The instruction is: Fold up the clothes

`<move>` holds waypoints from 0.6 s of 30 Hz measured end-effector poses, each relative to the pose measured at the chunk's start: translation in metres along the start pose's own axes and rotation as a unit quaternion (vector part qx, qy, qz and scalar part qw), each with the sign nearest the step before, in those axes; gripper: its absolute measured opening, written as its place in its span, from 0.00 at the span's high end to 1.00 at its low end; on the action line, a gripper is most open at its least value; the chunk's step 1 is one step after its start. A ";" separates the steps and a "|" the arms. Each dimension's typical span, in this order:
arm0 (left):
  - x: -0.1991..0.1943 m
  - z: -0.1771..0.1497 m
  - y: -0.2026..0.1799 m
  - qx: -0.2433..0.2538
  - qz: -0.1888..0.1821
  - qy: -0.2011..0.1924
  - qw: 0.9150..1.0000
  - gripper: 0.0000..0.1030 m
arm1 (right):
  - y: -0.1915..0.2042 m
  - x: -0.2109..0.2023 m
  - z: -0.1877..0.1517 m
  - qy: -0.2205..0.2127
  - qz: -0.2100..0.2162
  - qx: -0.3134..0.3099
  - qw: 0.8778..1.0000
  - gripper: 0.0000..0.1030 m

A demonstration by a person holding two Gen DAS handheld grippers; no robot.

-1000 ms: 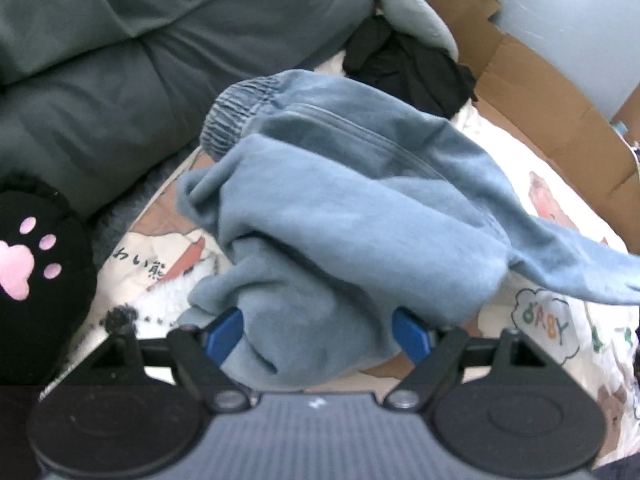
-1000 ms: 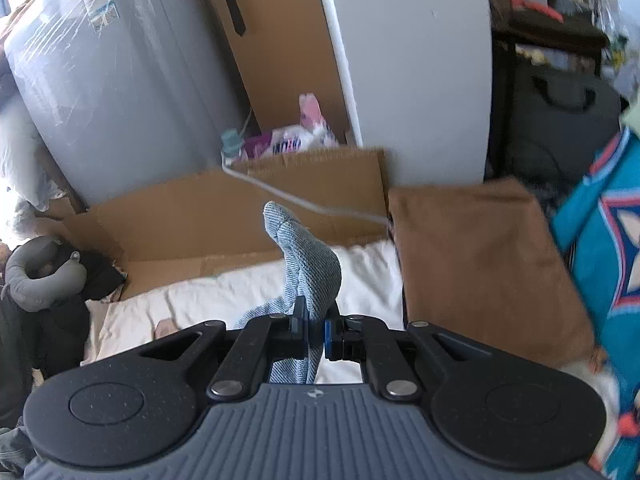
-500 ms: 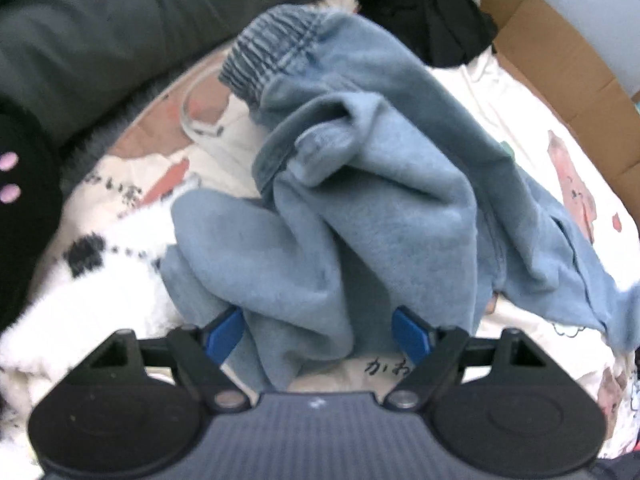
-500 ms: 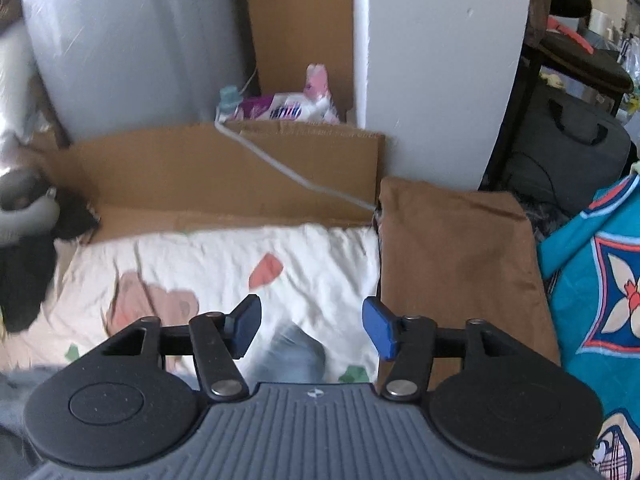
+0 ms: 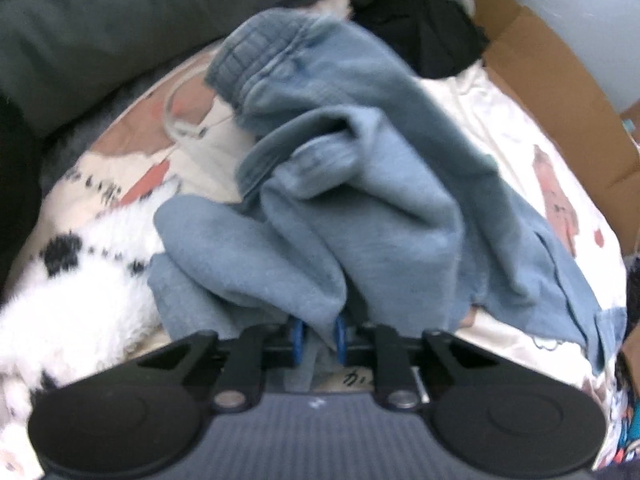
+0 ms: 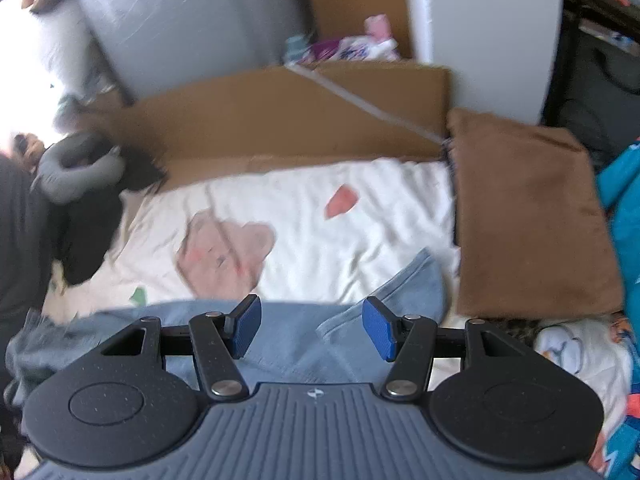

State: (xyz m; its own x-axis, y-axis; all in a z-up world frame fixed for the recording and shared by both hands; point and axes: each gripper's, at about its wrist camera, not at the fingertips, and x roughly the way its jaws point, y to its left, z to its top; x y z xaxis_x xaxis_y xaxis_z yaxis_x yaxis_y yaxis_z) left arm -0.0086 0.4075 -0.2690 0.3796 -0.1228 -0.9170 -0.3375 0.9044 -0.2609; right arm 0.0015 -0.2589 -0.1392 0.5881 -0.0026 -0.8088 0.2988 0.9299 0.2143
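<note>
Nearest us, our left gripper (image 5: 318, 338) has clenched its fingers on a fold of the light blue fleece-lined denim trousers (image 5: 360, 184); half a second ago those fingers stood wide apart around the cloth. Our right gripper (image 6: 311, 329) hangs released, fingers spread above a trouser leg it pinched a second ago. The trousers lie bunched on the cream cartoon-print blanket (image 6: 304, 208), elastic waistband on their far side. We judge a fresh fold is being taken up.
</note>
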 end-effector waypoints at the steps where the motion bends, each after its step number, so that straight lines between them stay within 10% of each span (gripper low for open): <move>1: -0.006 0.002 -0.004 0.002 -0.009 -0.006 1.000 0.88 | 0.005 0.002 -0.004 0.003 0.006 -0.006 1.000 0.39; 18: -0.068 0.048 -0.164 0.099 -0.185 -0.066 0.976 0.92 | 0.059 0.007 -0.024 0.012 0.115 -0.043 0.992 0.39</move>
State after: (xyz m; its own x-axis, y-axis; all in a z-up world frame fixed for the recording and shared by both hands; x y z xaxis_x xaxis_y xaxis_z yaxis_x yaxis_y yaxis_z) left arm 0.0628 0.2872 -0.1495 0.5555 -0.4148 -0.7207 0.0113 0.8704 -0.4923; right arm 0.0055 -0.1950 -0.1455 0.6142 0.2214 -0.7574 0.0928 0.9329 0.3480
